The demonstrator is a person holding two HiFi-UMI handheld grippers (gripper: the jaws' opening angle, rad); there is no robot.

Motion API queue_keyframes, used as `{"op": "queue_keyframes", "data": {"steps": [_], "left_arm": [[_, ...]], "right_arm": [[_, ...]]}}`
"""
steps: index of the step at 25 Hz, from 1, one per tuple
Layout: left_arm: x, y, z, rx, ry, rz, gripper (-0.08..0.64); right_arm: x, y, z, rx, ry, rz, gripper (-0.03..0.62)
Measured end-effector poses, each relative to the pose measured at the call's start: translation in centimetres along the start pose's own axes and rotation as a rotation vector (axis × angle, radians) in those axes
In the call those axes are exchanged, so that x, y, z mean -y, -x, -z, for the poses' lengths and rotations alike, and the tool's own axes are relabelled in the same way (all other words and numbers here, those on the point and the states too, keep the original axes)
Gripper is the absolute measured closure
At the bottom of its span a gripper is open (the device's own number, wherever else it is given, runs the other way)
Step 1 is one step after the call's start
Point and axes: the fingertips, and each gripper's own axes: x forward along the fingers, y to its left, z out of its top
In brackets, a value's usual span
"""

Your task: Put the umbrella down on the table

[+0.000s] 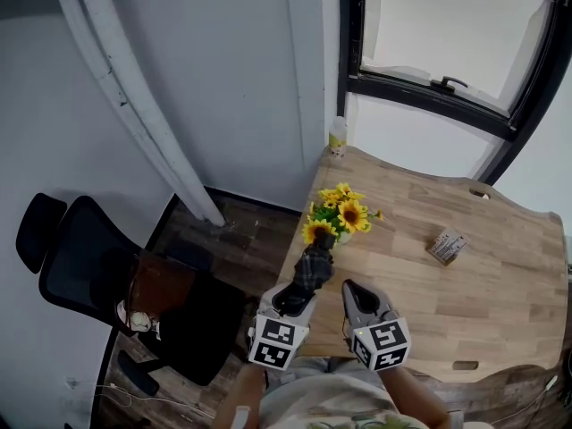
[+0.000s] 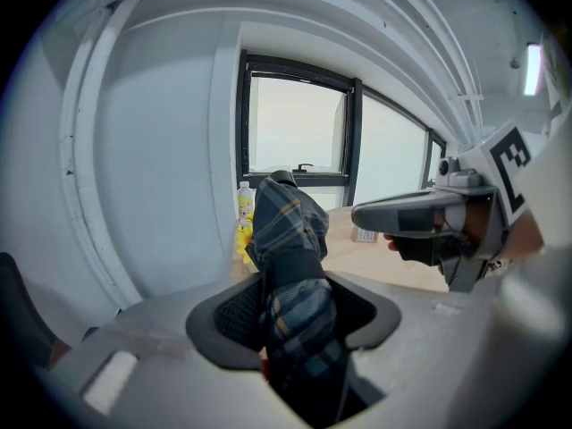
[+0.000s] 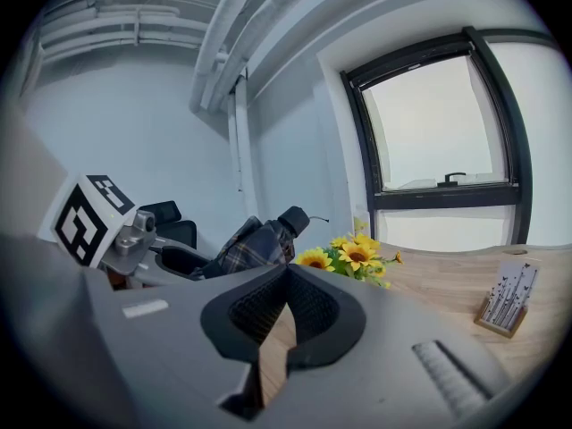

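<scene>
A folded dark plaid umbrella (image 1: 313,271) is clamped between the jaws of my left gripper (image 1: 299,295). It slants up over the near left corner of the wooden table (image 1: 465,275), its black tip close to the sunflowers. In the left gripper view the umbrella (image 2: 286,231) fills the gap of the left gripper (image 2: 295,307), pads pressing on the cloth. My right gripper (image 1: 353,291) hovers just to its right, holding nothing. In the right gripper view the tips of the right gripper (image 3: 286,280) meet, and the umbrella (image 3: 255,244) shows to the left.
A bunch of sunflowers (image 1: 340,214) stands near the table's left edge, just beyond the umbrella. A small bottle (image 1: 337,138) sits at the far corner by the window. A card holder (image 1: 447,246) rests mid-table. A black office chair (image 1: 89,275) stands on the floor at left.
</scene>
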Motion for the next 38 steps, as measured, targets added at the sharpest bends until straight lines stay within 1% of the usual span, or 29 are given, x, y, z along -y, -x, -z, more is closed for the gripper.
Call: {"op": "queue_keyframes", "data": {"steps": [23, 28, 38], "left_arm": [[1.2, -1.7, 2.4, -0.087, -0.041, 0.06, 0.353], [1.2, -2.0, 3.6, -0.111, -0.016, 0.056, 0.353], [1.3, -2.5, 4.9, -0.14, -0.017, 0.065, 0.353]], "right_arm": [[0.4, -0.4, 1.6, -0.037, -0.021, 0.012, 0.591], [0.5, -0.5, 1.8, -0.043, -0.021, 0.012, 0.591], [0.7, -0.6, 2.2, -0.054, -0.024, 0.01, 0.591]]}}
